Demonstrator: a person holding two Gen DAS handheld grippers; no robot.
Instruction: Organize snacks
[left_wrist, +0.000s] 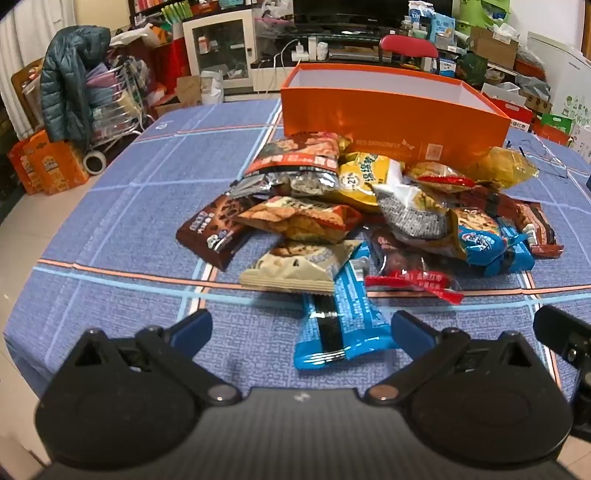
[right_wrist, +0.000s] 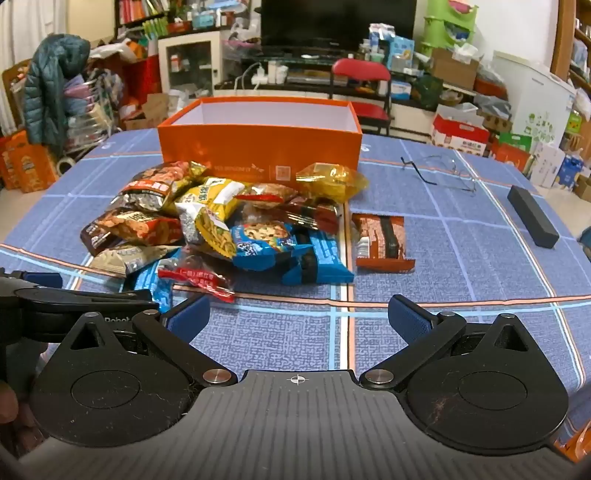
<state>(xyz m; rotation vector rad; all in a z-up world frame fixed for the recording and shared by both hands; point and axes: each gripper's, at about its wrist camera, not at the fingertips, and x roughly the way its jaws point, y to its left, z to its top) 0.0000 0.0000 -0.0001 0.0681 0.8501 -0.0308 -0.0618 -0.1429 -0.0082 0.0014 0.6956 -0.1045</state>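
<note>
Glossy foil snack packets (left_wrist: 332, 206) on woven tablecloth (left_wrist: 129, 229)

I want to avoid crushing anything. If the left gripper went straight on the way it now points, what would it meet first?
Most likely the blue wrapper, lying flat on the tablecloth between the open jaws of the left gripper. The rest of the snack pile lies beyond it; depth is hard to judge.

Both tools are showing black fan-shaped linkages with silver pivot screws, the left gripper (left_wrist: 301, 328) and right gripper (right_wrist: 299, 317) wearing blue textured pads (right_wrist: 408, 319), ribbed grey bodies, a white crosshair mark.
</note>
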